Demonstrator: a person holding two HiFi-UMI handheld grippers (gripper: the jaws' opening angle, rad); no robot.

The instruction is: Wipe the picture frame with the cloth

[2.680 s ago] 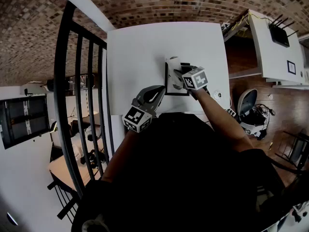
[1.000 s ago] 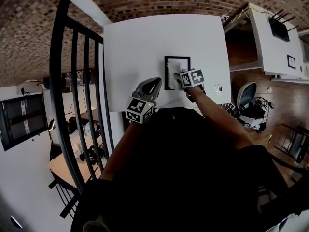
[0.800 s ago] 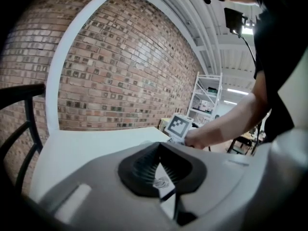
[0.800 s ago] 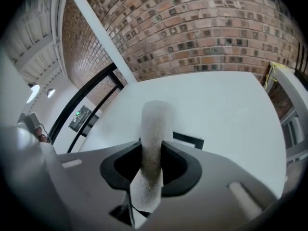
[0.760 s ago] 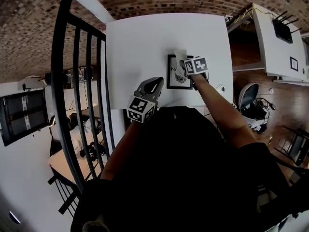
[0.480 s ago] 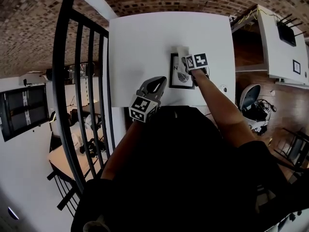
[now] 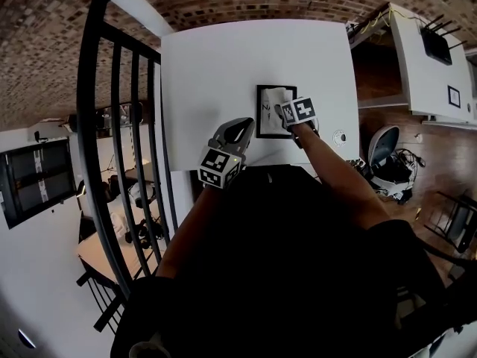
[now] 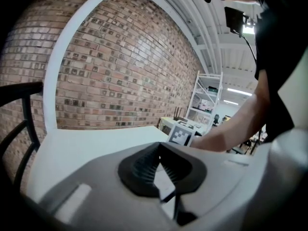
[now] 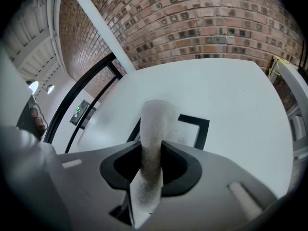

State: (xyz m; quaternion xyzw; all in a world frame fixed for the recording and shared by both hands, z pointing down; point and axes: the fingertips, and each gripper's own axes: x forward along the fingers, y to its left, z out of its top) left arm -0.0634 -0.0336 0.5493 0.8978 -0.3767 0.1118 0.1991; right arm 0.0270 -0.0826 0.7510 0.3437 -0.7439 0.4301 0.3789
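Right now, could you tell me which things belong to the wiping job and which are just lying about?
In the job: cloth, clamped in the right gripper; picture frame, flat on the table.
Just about: left gripper, shut and empty; round disc; router.

Black short-sleeved shirt [image 7: 298,274], grey left gripper [image 7: 241,125]
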